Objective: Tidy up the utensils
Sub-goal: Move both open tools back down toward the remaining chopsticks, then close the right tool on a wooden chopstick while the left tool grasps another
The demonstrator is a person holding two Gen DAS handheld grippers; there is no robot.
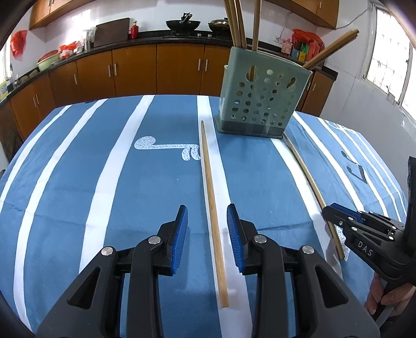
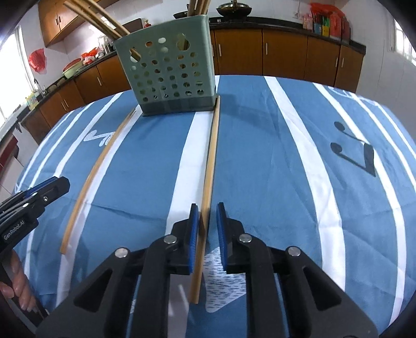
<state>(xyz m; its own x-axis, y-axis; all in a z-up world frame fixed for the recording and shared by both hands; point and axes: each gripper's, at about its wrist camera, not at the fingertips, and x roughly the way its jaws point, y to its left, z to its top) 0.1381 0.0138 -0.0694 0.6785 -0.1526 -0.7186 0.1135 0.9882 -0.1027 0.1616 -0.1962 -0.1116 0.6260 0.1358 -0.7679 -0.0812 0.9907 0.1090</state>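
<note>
While both chopsticks lie flat on the striped worktop cloth (image 1: 78, 182), the left gripper (image 1: 207, 223) straddles the left chopstick (image 1: 212, 208), released. At one o'clock stands the green perforated holder (image 1: 262, 96). The right gripper (image 2: 208, 221) brackets the right chopstick (image 2: 210, 161), not yet clenched.

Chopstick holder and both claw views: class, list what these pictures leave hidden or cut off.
- Chopstick holder: inside hidden by its walls, both views.
- Standing chopsticks: tops cut by the upper edge, both views.
- Right claw: left pad meets the chopstick; right pad's contact unclear.
- Left claw: body cut by the bottom edge.
</note>
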